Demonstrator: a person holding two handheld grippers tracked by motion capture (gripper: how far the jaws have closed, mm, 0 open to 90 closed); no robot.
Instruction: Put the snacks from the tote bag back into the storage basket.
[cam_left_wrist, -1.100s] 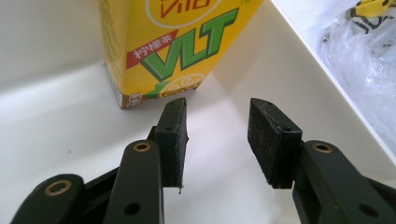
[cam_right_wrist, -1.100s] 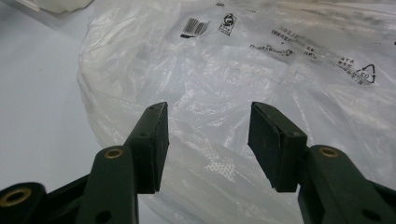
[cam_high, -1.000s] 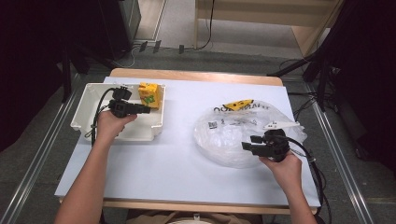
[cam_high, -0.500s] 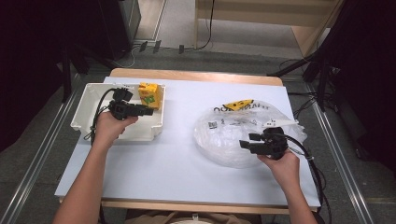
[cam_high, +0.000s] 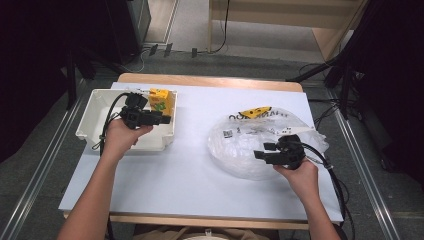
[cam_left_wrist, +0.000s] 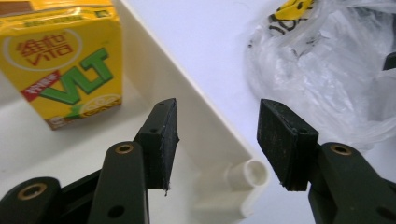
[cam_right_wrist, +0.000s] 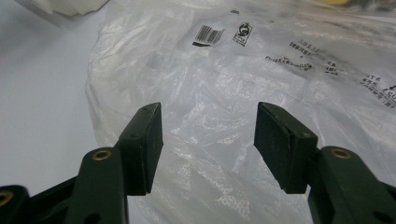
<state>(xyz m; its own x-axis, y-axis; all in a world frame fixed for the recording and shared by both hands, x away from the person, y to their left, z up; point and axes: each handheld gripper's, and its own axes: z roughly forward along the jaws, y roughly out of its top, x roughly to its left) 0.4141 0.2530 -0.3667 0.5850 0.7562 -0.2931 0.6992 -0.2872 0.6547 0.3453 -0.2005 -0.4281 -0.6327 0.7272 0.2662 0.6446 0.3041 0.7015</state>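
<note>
While your left tool (cam_high: 162, 120) hangs over the near right corner of the white tray (cam_high: 97, 125), its jaws stand apart with nothing between them. Farther back in that tray, a yellow Vita lemon tea carton (cam_left_wrist: 60, 60) stands upright. Your right tool (cam_high: 264, 151), jaws also apart, hovers at the clear plastic bag (cam_right_wrist: 261, 93) on the surface (cam_high: 190, 175), possibly brushing it.

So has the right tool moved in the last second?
Yes, slightly: the right tool has slid left over the plastic bag, toward the white tray, jaws open.
</note>
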